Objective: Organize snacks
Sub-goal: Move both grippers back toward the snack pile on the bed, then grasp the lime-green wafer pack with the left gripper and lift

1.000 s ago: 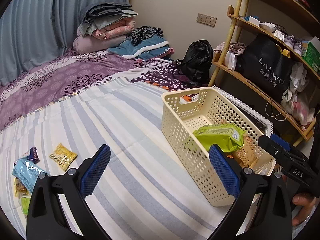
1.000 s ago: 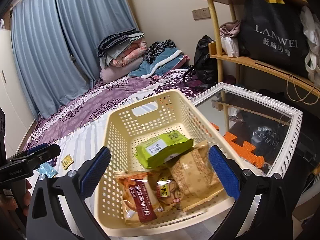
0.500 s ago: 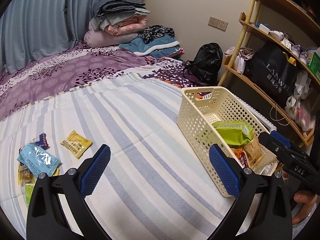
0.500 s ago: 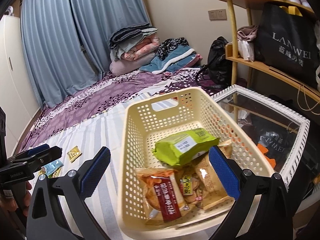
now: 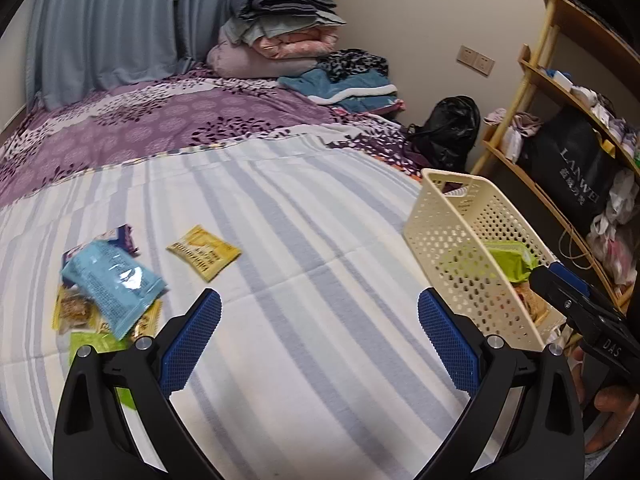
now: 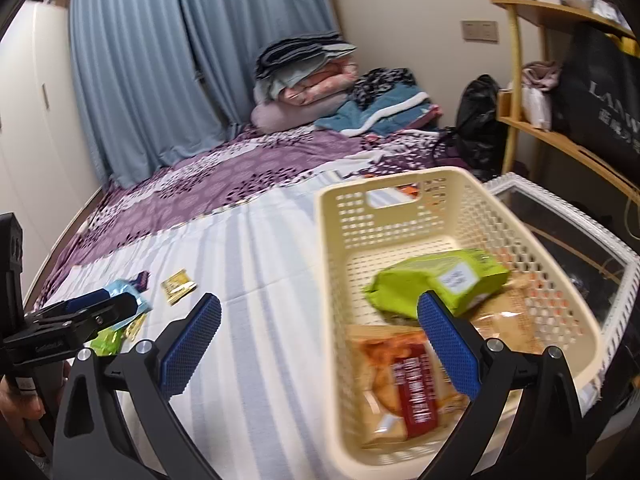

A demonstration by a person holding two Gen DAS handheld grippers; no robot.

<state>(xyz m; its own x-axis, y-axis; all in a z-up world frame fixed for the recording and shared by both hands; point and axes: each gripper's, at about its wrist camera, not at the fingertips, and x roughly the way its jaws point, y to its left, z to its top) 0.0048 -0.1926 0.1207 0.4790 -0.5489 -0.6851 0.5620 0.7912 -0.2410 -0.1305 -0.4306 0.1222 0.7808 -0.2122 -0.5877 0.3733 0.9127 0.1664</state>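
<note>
Snack packets (image 5: 108,292) heaped left: approach low with empty, wide-open left gripper (image 5: 318,338), take top blue packet (image 5: 114,280), carry to basket (image 5: 472,252); right gripper (image 6: 318,338) likewise open, empty.

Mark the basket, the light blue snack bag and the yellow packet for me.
basket (image 6: 404,216): right wrist view, far wall below the handle slot.
light blue snack bag (image 5: 112,280): left wrist view, middle of its face.
yellow packet (image 5: 203,252): left wrist view, centre of the wrapper.

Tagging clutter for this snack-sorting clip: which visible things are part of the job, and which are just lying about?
Part of the job:
cream basket
green packet in the basket
red-labelled packet in the basket
blue packet on the bed
yellow packet on the bed

Just lying about:
folded bedding
black backpack
shelf
black LANWEI bag
</note>
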